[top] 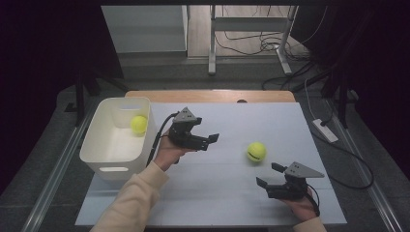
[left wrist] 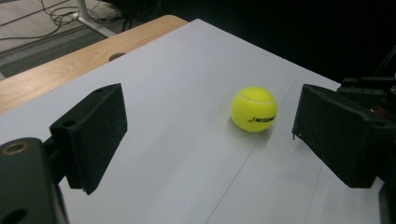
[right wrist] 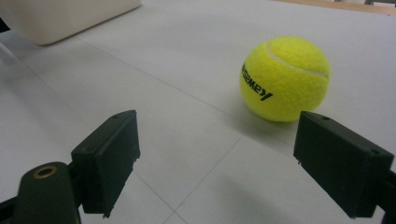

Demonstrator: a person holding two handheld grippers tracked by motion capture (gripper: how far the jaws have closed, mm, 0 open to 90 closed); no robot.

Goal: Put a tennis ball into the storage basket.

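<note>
Left gripper (top: 205, 137) held above sheet at left-centre, jaws spread wide, nothing between them. Right gripper (top: 270, 175) low at near right, jaws also wide apart, empty. Yellow tennis ball (top: 256, 152) rests on white sheet (top: 222, 193) between both grippers, just beyond right one, touching neither. White bin (top: 109, 154) stands at left edge of table; second yellow ball (top: 139, 124) lies inside, at far right corner.

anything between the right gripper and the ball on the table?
Nothing. In the right gripper view, bare white table sheet runs from the open right gripper to the tennis ball; the high view shows the same gap.
</note>
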